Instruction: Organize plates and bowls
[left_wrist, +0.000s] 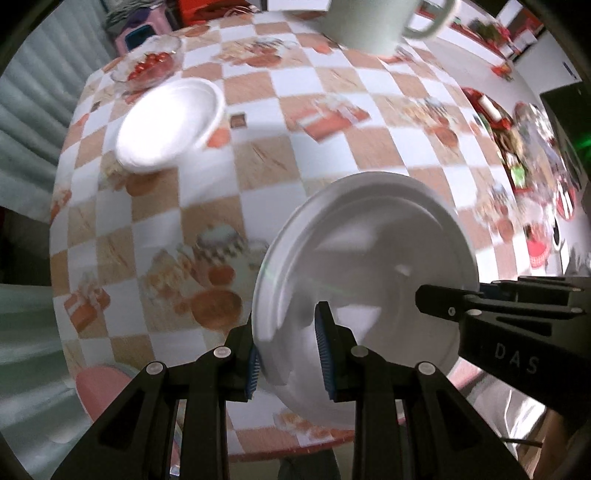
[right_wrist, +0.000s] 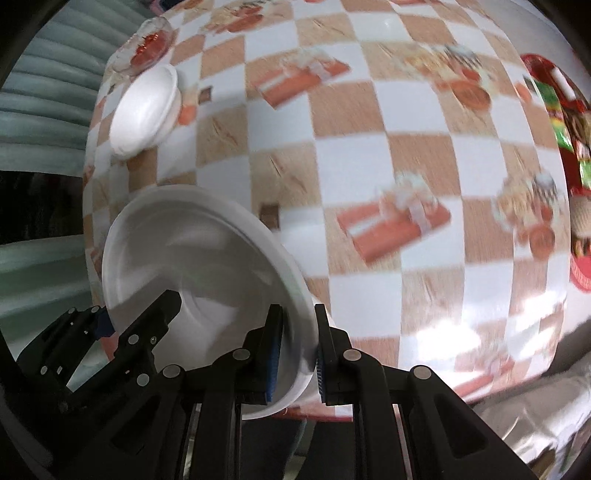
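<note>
A white plate (left_wrist: 369, 266) is held above the near edge of the checkered table by both grippers. My left gripper (left_wrist: 290, 354) is shut on its left rim. My right gripper (right_wrist: 297, 354) is shut on its right rim; the plate also shows in the right wrist view (right_wrist: 192, 258). The right gripper appears in the left wrist view (left_wrist: 480, 306), and the left gripper in the right wrist view (right_wrist: 122, 325). A white bowl (left_wrist: 171, 122) stands on the table at the far left, also in the right wrist view (right_wrist: 146, 110).
A glass bowl of red fruit (left_wrist: 149, 66) sits behind the white bowl. A pale mug (left_wrist: 373, 22) stands at the far edge. Red patterned plates (left_wrist: 506, 129) lie at the right side. The checkered tablecloth (right_wrist: 369, 147) covers the table.
</note>
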